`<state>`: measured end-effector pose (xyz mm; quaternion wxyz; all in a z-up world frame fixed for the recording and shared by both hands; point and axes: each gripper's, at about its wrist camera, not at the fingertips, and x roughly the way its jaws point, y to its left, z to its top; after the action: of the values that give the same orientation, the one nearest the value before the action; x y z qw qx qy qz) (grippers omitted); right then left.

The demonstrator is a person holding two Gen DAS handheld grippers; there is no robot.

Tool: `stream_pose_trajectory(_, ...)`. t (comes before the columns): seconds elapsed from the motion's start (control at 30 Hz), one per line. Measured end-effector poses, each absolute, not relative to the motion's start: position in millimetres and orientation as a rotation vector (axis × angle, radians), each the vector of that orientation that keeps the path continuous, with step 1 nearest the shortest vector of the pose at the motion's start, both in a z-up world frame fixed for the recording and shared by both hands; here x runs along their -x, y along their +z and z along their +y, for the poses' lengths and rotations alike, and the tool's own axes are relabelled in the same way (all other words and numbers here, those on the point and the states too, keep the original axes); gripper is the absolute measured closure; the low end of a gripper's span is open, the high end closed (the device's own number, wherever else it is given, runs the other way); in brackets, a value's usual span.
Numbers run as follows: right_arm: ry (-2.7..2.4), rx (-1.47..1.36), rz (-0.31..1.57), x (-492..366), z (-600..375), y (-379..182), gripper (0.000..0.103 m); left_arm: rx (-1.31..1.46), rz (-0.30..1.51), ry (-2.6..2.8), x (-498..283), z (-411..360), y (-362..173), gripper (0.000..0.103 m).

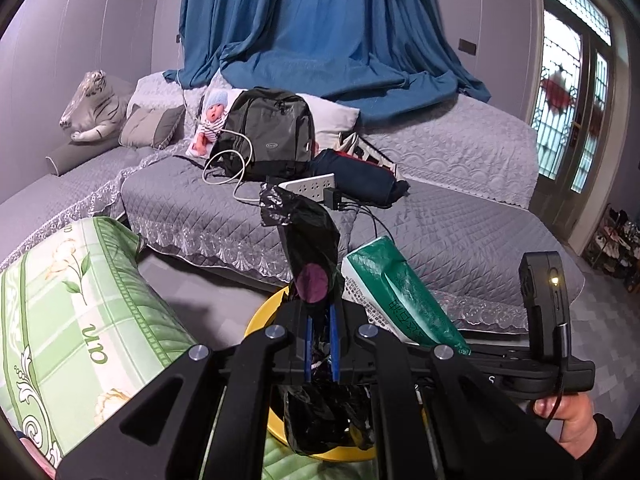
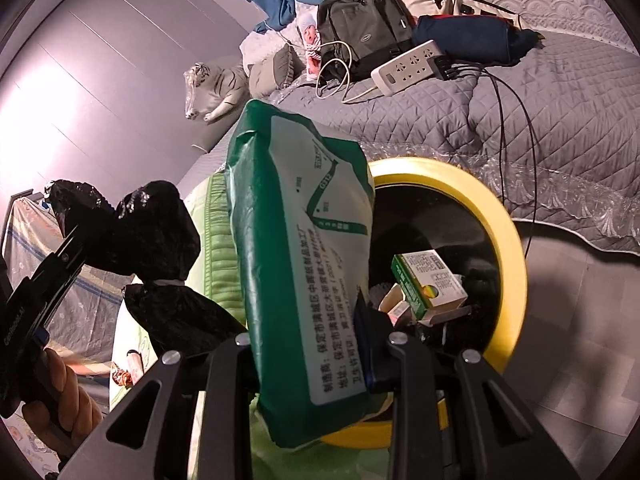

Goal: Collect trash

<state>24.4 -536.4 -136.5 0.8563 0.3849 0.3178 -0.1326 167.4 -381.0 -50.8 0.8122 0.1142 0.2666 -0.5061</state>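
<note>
Bedroom, yellow-rimmed bin (image 2: 508,240) beside bed (image 1: 460,216). Left gripper (image 1: 320,316) clamped black bag (image 1: 308,232); right gripper (image 2: 308,344) clamped green tissue pack (image 2: 304,232) above bin, likely for dropping.

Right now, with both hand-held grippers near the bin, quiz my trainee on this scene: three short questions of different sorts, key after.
1. True or false: the left hand-held gripper is shut on a black plastic bag.
2. Multiple choice: the right hand-held gripper holds A) a glass bottle, B) a green and white tissue pack, C) a red cup.
3. Fill in: inside the yellow-rimmed bin lies a small green and white ____.

Key: 1 true; 2 B; 3 box.
</note>
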Motion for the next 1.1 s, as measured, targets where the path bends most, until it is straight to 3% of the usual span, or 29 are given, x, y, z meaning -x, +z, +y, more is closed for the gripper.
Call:
stream_pose_trajectory(0.07, -0.303, -0.803, 0.679, -27.3, -540.3, -136.6, 0.072, -0.245, 0.578, -1.052, -169.9, -385.2, -54.0, 0.095)
stream_pose_trajectory(0.13, -0.329, -0.807, 0.684, -26.7, -544.6, -137.9, 0.058, -0.238, 0.603, -1.045, -174.0, -386.6, -57.4, 0.079)
stream_pose_trajectory(0.17, -0.345, -0.814, 0.678, -24.4, -547.2, -138.7, 0.05, -0.231, 0.605, -1.036, -174.6, -384.6, -58.1, 0.042)
stream_pose_trajectory(0.2, -0.369, -0.822, 0.667, -20.5, -549.7, -138.6, 0.037, -0.214, 0.593, -1.012, -175.0, -379.6, -57.7, 0.013)
stream_pose_trajectory(0.4, -0.412, -0.794, 0.595, 2.9, -552.5, -126.8, 0.034, -0.215, 0.477, -0.944, -163.3, -353.4, -42.7, 0.011)
stream_pose_trajectory(0.5, -0.361, -0.784, 0.516, 13.1, -545.8, -116.1, 0.014, -0.191, 0.431, -0.931, -154.4, -329.0, -24.7, 0.008)
stream_pose_trajectory(0.67, -0.256, -0.713, 0.439, 10.1, -525.1, -89.5, 0.008, -0.16, 0.332, -0.898, -139.3, -279.4, 9.7, 0.008)
stream_pose_trajectory(1.1, 0.089, -0.43, 0.514, -97.4, -388.7, -36.3, 0.008, -0.032, 0.229, -0.755, -143.8, -139.4, 48.6, 0.008)
